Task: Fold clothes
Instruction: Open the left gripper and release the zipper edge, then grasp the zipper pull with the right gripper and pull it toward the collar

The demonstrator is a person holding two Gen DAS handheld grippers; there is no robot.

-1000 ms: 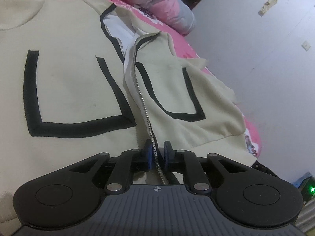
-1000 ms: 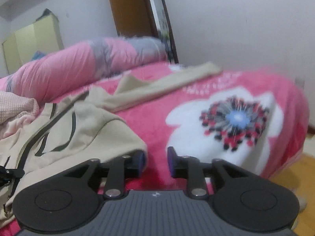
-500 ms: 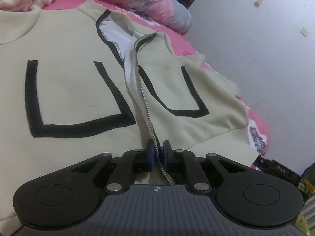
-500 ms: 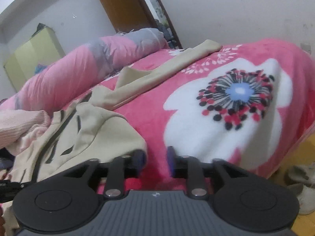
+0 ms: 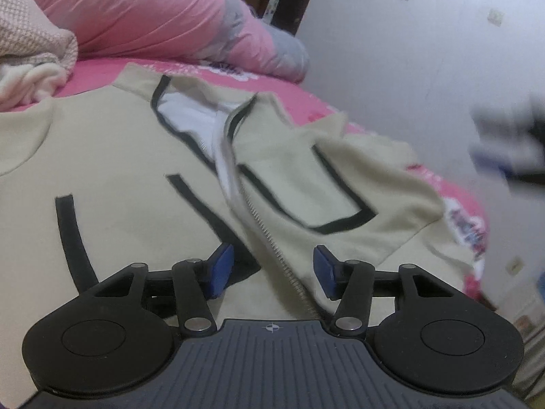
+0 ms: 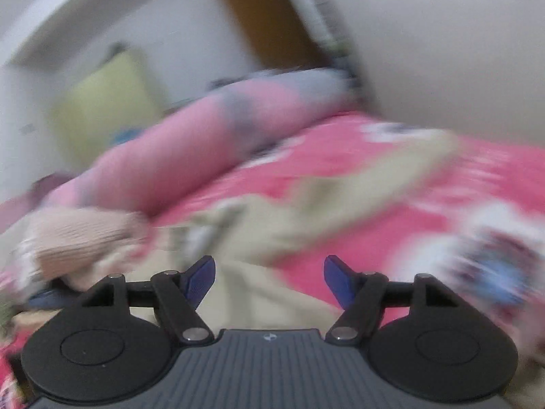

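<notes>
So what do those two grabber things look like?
Both match. The left hand-held gripper has two blue pads on black hinged arms with silver pins, two black round discs, and a grey ribbed body with a small crosshair mark. The right hand-held gripper looks the same.

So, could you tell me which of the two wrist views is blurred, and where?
Right wrist view: heavy motion smear across the bed and cream jacket, only the gripper sharp. Left wrist view: jacket mostly crisp, a smeared dark shape at right; fisheye bends the wall.
</notes>
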